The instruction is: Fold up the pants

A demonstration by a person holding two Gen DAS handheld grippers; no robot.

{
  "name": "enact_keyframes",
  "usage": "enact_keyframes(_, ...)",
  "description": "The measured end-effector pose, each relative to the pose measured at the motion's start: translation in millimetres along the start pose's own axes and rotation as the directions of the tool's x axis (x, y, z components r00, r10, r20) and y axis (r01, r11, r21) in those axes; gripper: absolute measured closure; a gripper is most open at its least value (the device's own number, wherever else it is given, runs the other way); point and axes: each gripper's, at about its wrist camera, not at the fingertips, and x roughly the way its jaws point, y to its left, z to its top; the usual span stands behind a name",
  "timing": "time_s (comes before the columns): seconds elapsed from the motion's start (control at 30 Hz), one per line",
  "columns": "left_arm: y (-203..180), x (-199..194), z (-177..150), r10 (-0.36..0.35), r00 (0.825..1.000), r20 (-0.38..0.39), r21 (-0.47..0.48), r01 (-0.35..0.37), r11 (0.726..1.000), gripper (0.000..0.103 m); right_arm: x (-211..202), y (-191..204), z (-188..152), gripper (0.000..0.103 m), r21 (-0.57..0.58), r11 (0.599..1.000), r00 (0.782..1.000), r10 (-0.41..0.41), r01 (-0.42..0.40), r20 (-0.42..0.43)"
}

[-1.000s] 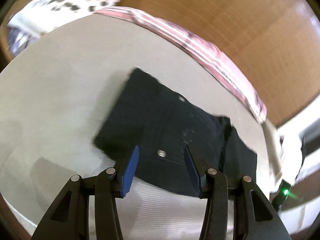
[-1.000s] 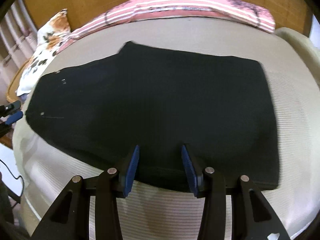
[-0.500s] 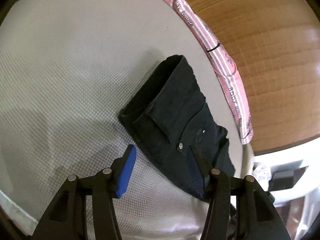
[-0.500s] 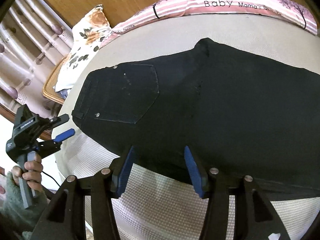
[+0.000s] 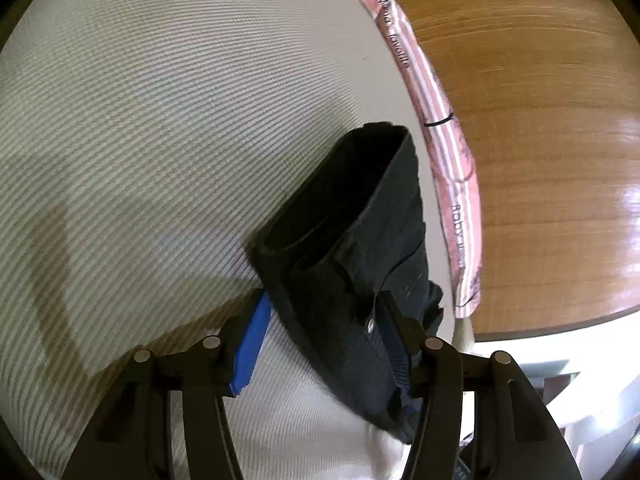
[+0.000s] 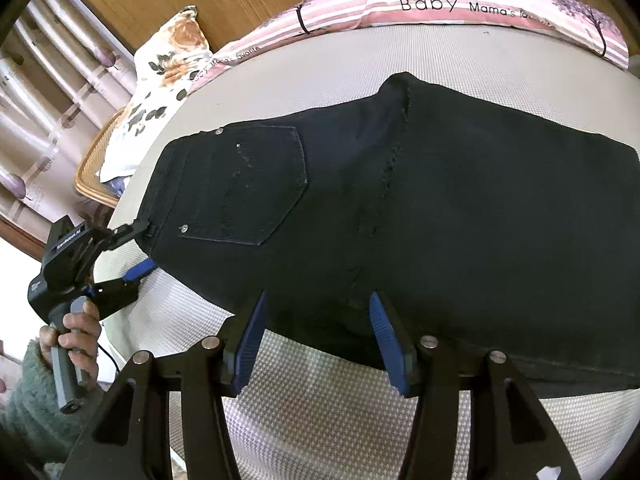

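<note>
Black pants [image 6: 440, 216] lie folded lengthwise on a pale woven mattress [image 6: 320, 408], back pocket up, waistband at the left. In the left wrist view the waistband end [image 5: 352, 240] faces me with its opening showing. My left gripper [image 5: 320, 340] is open, its jaws straddling the near waistband corner; it also shows at the waistband in the right wrist view [image 6: 136, 248]. My right gripper [image 6: 316, 336] is open, its jaws on either side of the pants' near edge around the seat.
A pink striped bolster [image 6: 460, 4] runs along the mattress's far edge against a wooden wall [image 5: 540, 120]. A floral pillow [image 6: 160, 80] and a wicker edge [image 6: 92, 176] lie at the far left. A white cabinet [image 5: 580, 380] stands off the bed.
My left gripper has moved in to the waistband corner, which now sits between its jaws. My right gripper has closed in on the near edge. Neither has shut.
</note>
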Motion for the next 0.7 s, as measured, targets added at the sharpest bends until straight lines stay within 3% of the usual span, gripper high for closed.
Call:
enact_keyframes(0.13, 2, 5, 6, -0.055, 0.998, 0.037, 0.014, 0.055, 0.998, 0.045, 1, -1, 1, 0.053, 0.002, 1.000, 1.000, -0.002, 0.002, -0.002)
enact_keyframes(0.33, -9, 13, 5, -0.005, 0.997, 0.075, 0.115, -0.004, 0.993, 0.047, 3, -2, 3, 0.053, 0.015, 1.000, 1.000, -0.010, 0.010, 0.001)
enact_keyframes(0.43, -8, 14, 6, 0.040, 0.997, 0.066, 0.102, -0.046, 0.994, 0.068, -4, -2, 3, 0.053, 0.010, 1.000, 0.999, -0.024, 0.024, 0.022)
enact_keyframes(0.53, -12, 12, 8, 0.052, 0.997, 0.061, 0.081, -0.057, 0.995, 0.075, -12, -7, 3, 0.053, 0.031, 0.999, 0.999, -0.031, 0.029, 0.041)
enact_keyframes(0.63, -45, 8, 1, 0.110, 0.988, 0.104, 0.204, -0.130, 0.970, 0.078, -25, -21, 5, 0.053, 0.066, 0.997, 0.997, -0.040, 0.035, 0.070)
enact_keyframes(0.7, -80, 4, -6, 0.102, 0.987, 0.123, 0.308, -0.136, 0.942, 0.078, -33, -28, 6, 0.053, 0.084, 0.996, 0.995, -0.047, 0.040, 0.088)
